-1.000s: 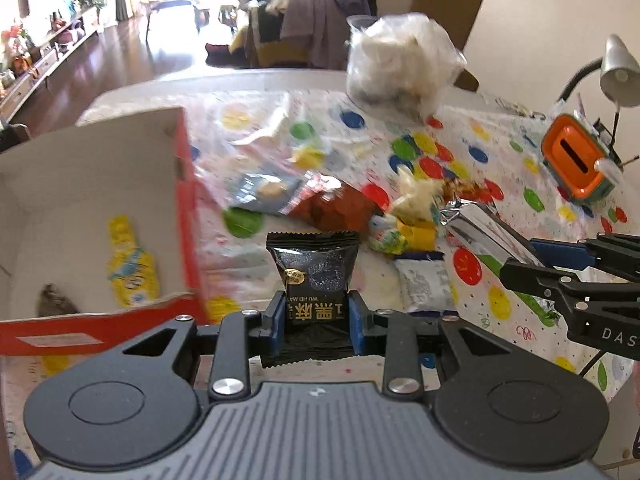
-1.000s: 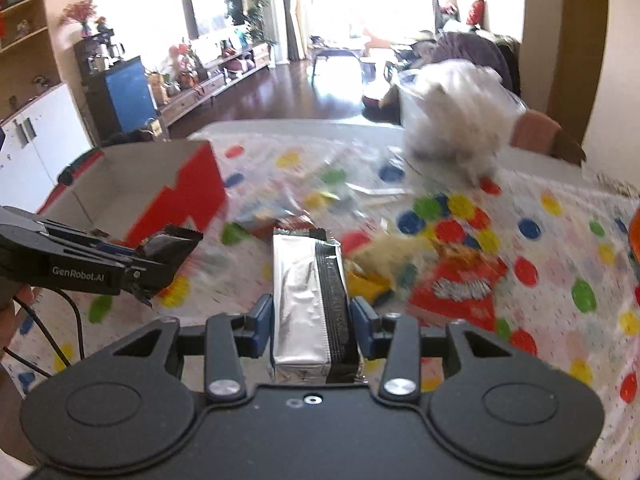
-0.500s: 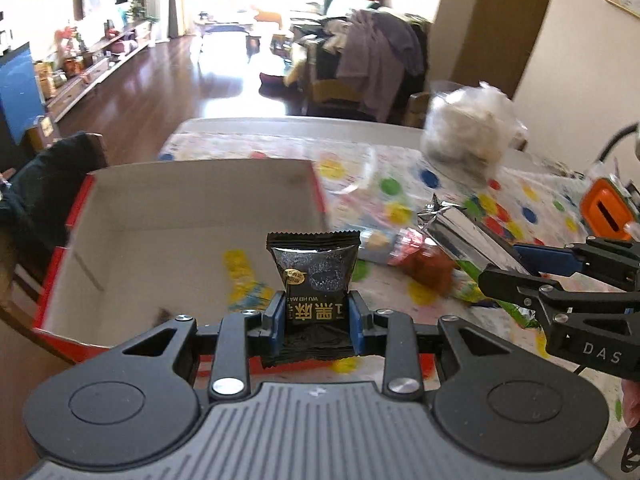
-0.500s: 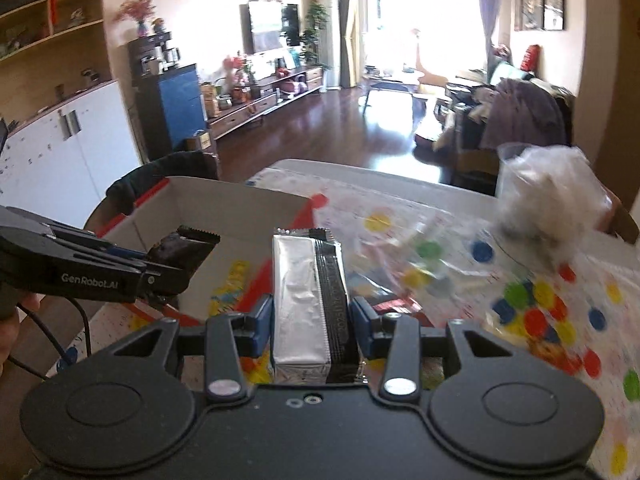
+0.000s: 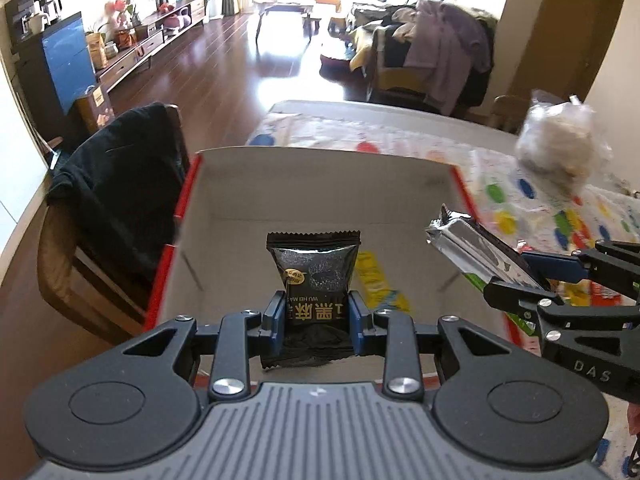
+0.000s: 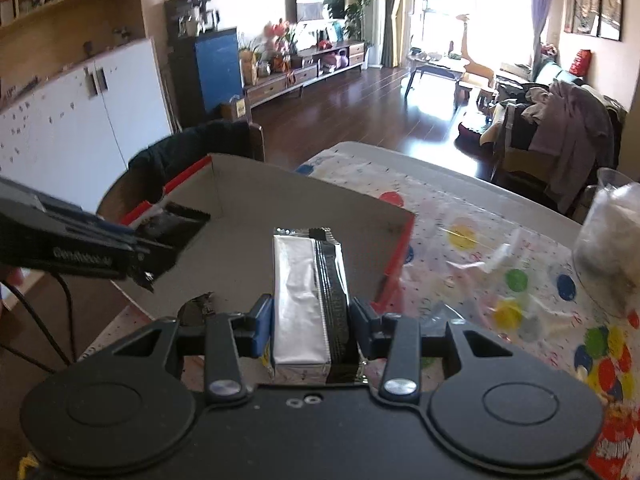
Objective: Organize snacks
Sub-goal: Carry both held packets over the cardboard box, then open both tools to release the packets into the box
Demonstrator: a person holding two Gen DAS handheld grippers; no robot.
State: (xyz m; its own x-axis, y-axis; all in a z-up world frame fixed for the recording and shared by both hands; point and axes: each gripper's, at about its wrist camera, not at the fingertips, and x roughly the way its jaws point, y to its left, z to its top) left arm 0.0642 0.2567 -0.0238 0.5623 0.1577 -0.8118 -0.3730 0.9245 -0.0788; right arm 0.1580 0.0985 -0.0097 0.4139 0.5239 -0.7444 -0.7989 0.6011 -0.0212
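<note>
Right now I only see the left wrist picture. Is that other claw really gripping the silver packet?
Observer: Yes. The right wrist view shows the right claw pinching the silver packet from both sides.
Operator: Is anything in the box besides the yellow packet?
Observer: A dark wrapper lies near the box's close edge, hidden from you.
Operator: And my black packet?
Observer: Seen from the side, the black packet juts from the left claw over the box.

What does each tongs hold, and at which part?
Left tongs: black snack packet, at its lower part. Right tongs: silver snack bar, near its end.
</note>
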